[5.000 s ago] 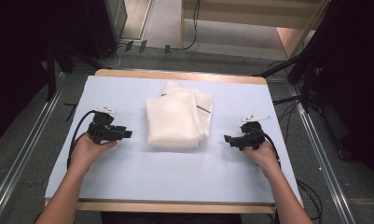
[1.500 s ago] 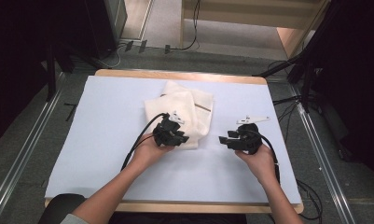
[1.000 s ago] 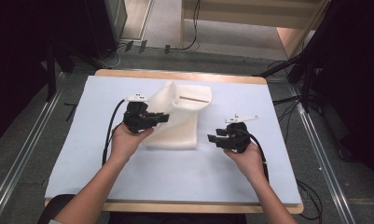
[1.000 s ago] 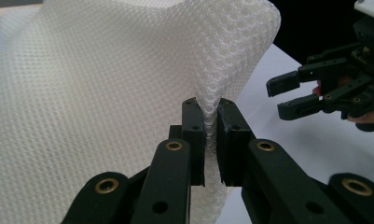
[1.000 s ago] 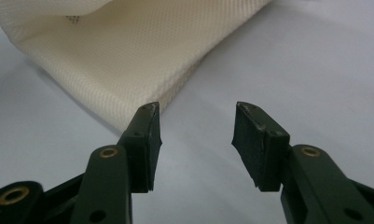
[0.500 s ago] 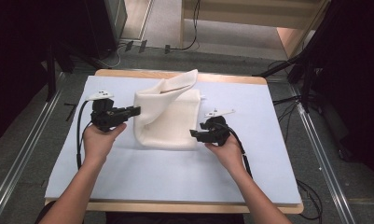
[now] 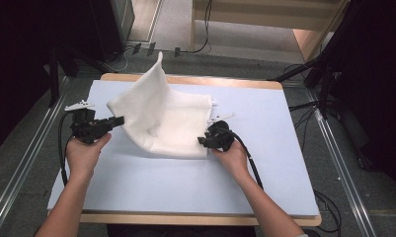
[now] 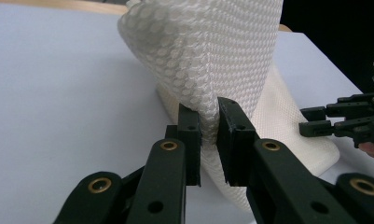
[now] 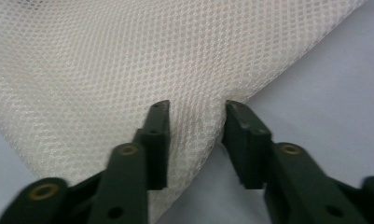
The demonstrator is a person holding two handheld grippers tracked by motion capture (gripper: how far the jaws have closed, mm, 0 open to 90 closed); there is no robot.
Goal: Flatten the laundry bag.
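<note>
High view: white waffle-mesh cloth (image 7: pixel 166 118) on the bench (image 7: pixel 284 148), half unfolded. Left gripper (image 8: pixel 208 135) pinches its lifted flap; right gripper (image 9: pixel 194 135), just closing, straddles the near corner. Spreading remains.

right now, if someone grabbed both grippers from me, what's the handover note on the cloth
Left gripper: shut on a fold of the white mesh cloth, holding that side lifted off the table toward the left.
Right gripper: at the cloth's near right corner, fabric between the jaws; they have just been closing, but a gap still shows beside one pad, so the grip is not confirmed.
Cloth: partly unfolded, the right part flat on the table, the left flap raised.
Done: one layer opened out.
Left: probably secure the right corner, then spread the raised flap flat.
</note>
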